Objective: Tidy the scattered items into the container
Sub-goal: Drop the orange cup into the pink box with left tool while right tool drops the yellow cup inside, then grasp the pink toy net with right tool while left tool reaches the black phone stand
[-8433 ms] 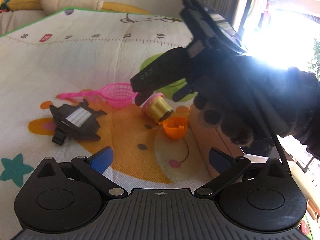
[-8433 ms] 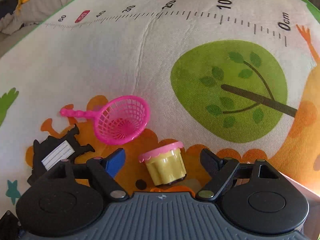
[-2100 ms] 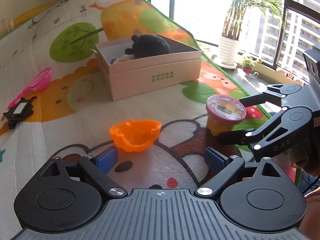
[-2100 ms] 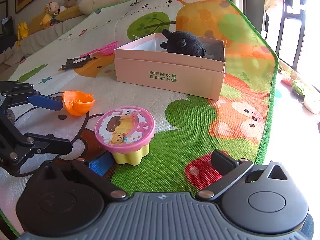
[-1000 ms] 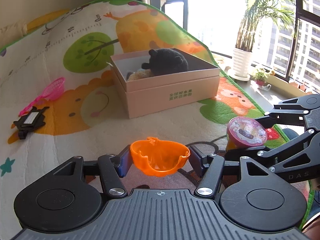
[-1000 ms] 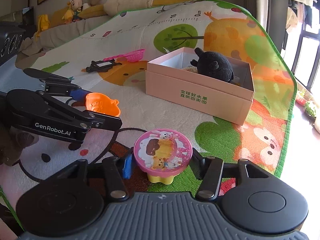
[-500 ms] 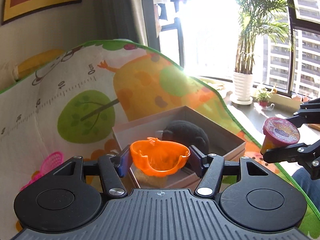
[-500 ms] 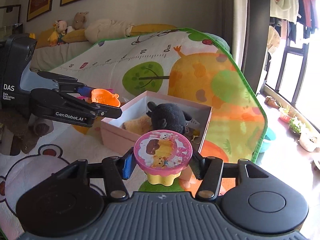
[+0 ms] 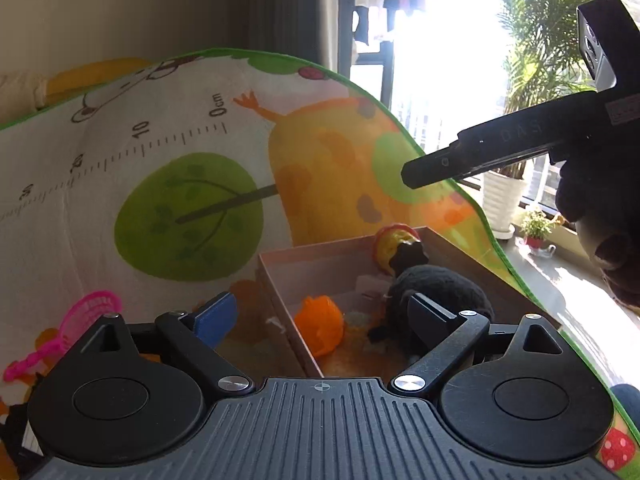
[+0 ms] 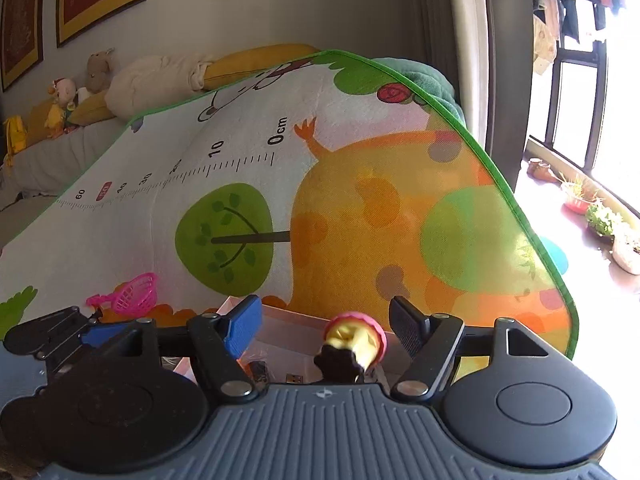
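Observation:
My left gripper (image 9: 322, 316) hangs over the near end of the pink box (image 9: 280, 280), its jaws opening with nothing between the pads. The orange cup (image 9: 320, 330) lies on its side inside the box, beside the black plush toy (image 9: 444, 288). The pink-lidded yellow pudding cup (image 9: 394, 246) is tipped over at the box's far corner. In the right wrist view my right gripper (image 10: 326, 326) is above the box (image 10: 288, 318), jaws opening; the pudding cup (image 10: 356, 344) is below them, tilted and clear of both pads. One finger (image 9: 480, 160) of that gripper crosses the upper right.
A pink net scoop (image 9: 92, 312) (image 10: 132, 294) lies on the cartoon play mat (image 9: 180, 160) left of the box. Stuffed toys and cushions (image 10: 100, 88) line the mat's far edge. Potted plants (image 10: 600, 216) stand by the window on the right.
Both grippers moved forward over the box and opened. The orange cup left the left gripper and the pudding cup left the right one; both now sit down in the box.

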`<state>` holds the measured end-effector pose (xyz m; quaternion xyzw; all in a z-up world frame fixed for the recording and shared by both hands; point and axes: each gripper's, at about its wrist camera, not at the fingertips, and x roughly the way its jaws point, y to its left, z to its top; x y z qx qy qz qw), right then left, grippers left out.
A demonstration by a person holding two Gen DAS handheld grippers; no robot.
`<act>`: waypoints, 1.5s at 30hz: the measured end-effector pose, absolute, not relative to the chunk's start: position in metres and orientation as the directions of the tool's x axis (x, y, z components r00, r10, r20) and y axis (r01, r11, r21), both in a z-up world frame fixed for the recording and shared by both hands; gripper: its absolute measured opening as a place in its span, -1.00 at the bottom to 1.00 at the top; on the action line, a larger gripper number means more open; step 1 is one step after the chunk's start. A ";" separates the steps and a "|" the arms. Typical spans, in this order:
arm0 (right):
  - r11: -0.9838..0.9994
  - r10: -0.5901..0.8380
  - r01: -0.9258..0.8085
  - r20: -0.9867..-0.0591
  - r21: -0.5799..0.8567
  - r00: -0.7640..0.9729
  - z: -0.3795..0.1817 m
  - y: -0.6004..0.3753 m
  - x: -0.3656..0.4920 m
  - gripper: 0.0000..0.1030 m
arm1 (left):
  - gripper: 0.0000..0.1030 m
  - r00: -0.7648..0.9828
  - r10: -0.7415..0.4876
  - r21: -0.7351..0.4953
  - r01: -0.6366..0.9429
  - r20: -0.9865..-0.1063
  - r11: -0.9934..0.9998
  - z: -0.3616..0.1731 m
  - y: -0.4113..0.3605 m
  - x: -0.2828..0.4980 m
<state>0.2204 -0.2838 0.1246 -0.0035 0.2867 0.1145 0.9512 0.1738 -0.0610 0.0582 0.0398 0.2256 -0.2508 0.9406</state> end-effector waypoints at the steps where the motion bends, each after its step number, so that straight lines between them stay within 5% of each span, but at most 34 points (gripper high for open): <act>1: 0.974 0.214 -0.219 -0.546 0.056 0.810 0.123 -0.283 0.220 0.46 | 0.89 0.778 -0.442 -0.030 0.481 -0.446 0.876 0.054 -0.051 0.165; 12: 0.966 0.260 -0.199 -0.626 0.168 0.735 0.121 -0.247 0.240 0.47 | 0.99 0.899 -0.180 -0.145 0.131 -0.398 0.981 0.034 0.050 0.128; 16: 0.940 0.341 -0.255 -0.644 0.227 0.685 0.119 -0.194 0.249 0.80 | 1.00 0.922 -0.057 -0.161 -0.006 -0.384 0.987 0.030 0.070 0.130; 20: 0.917 0.385 -0.344 -0.670 0.202 0.635 0.104 -0.123 0.263 0.81 | 1.00 0.902 0.002 -0.158 -0.078 -0.432 0.984 0.019 0.080 0.134; 27: 0.836 0.232 -0.512 -0.718 -0.199 0.657 0.048 0.009 0.295 0.82 | 1.00 0.889 -0.001 -0.178 -0.091 -0.458 0.980 0.013 0.085 0.134; 33: 0.852 0.149 -0.483 -0.789 -0.203 0.596 0.011 0.035 0.339 0.92 | 1.00 0.861 -0.018 -0.228 -0.114 -0.508 0.967 0.006 0.092 0.141; 36: 0.849 0.151 -0.485 -0.785 -0.209 0.601 0.008 0.029 0.340 0.62 | 1.00 0.858 -0.034 -0.241 -0.106 -0.512 0.965 0.005 0.094 0.142; 45: 0.846 0.341 -0.525 -0.659 -0.096 0.670 0.094 -0.046 0.247 0.62 | 1.00 0.851 -0.054 -0.279 -0.111 -0.523 0.954 0.001 0.097 0.143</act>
